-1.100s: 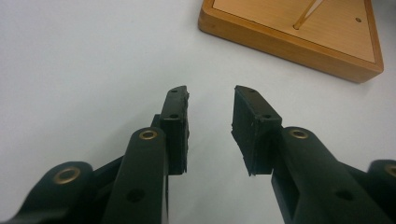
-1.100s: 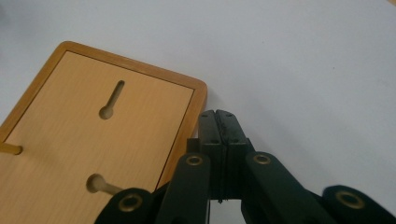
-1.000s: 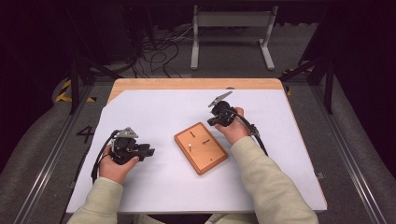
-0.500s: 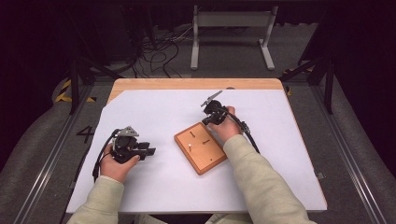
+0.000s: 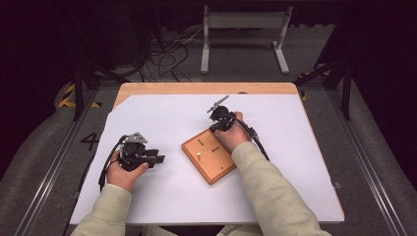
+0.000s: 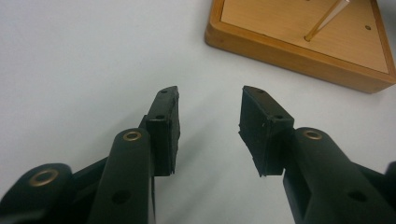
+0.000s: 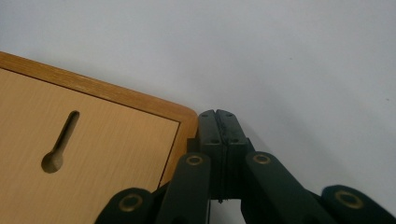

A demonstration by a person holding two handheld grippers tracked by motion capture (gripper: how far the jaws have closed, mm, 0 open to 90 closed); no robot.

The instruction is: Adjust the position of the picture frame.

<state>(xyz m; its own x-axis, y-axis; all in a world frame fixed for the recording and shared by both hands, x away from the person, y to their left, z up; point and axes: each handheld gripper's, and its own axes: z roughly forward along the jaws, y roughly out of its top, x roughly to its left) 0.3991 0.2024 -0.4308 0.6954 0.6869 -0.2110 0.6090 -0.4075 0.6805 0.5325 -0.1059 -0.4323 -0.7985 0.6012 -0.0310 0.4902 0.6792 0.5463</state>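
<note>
A square wooden board (image 5: 216,164) lies turned cornerwise on the white sheet, with a thin upright peg (image 5: 199,155) and two dark slots in its top. My right gripper (image 5: 215,130) is shut with nothing in it, its tips at the board's far corner. In the right gripper view the closed jaws (image 7: 217,122) sit just past the rounded corner of the board (image 7: 93,140), next to a keyhole slot (image 7: 60,144). My left gripper (image 5: 158,159) rests left of the board. Its jaws (image 6: 210,112) have just been opening and hold nothing, pointing at the board (image 6: 299,53) and peg (image 6: 327,16).
The white sheet (image 5: 162,118) covers most of the wooden table (image 5: 196,88). Beyond the table a metal stand (image 5: 243,29) and loose cables (image 5: 167,49) lie on the dark floor. Rails run along both sides of the table.
My right hand has moved left and down, bringing its shut gripper from beyond the board to the board's far corner. The left hand has stayed put, its jaws a little wider.
</note>
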